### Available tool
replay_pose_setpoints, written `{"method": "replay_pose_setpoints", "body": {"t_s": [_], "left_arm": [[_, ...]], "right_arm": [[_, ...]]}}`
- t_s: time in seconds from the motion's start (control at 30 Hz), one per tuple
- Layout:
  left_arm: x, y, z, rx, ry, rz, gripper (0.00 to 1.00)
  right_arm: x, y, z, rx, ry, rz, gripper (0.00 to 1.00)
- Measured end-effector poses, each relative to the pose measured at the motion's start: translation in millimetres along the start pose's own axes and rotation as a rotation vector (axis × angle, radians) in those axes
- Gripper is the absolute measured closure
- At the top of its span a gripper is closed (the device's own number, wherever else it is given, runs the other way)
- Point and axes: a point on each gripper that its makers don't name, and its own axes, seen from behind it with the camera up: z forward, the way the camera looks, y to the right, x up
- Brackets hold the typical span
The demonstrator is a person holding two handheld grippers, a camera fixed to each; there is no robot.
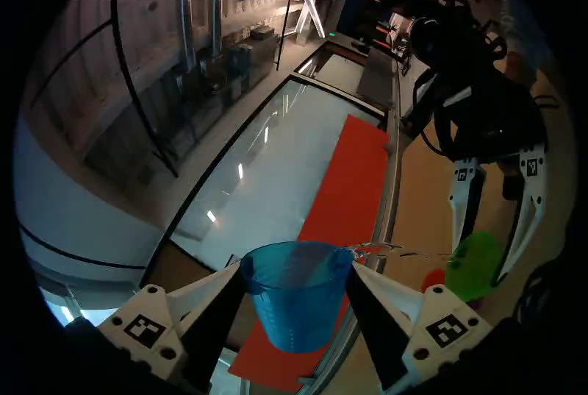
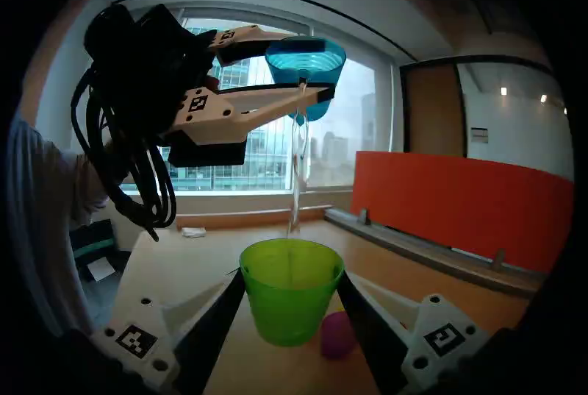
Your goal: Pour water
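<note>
My left gripper [image 1: 298, 285] is shut on a translucent blue cup [image 1: 296, 294], tipped over so that a thin stream of water [image 1: 397, 252] runs from its rim. My right gripper [image 2: 290, 299] is shut on a green cup [image 2: 292, 298], held upright below. In the right gripper view the blue cup [image 2: 306, 71] hangs tilted high above in the left gripper [image 2: 294, 64], and the water stream [image 2: 296, 174] falls into the green cup. The left gripper view shows the green cup [image 1: 474, 262] off to the right between the right gripper's fingers [image 1: 466, 204].
A wooden desk [image 2: 184, 270] lies under the cups, with an orange divider panel [image 2: 470, 204] along its right side and a large window [image 2: 220, 159] behind. A small purple ball [image 2: 338, 334] rests on the desk beside the green cup. A person's sleeve [image 2: 44, 211] is at left.
</note>
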Motion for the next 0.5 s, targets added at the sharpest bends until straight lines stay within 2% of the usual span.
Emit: {"method": "replay_pose_setpoints", "body": {"t_s": [0.5], "left_arm": [[0.8, -3.5, -0.3, 0.007, 0.001, 0.055, 0.13]], "right_arm": [[4.2, 1.9, 0.0, -0.005, 0.004, -0.008, 0.10]]}}
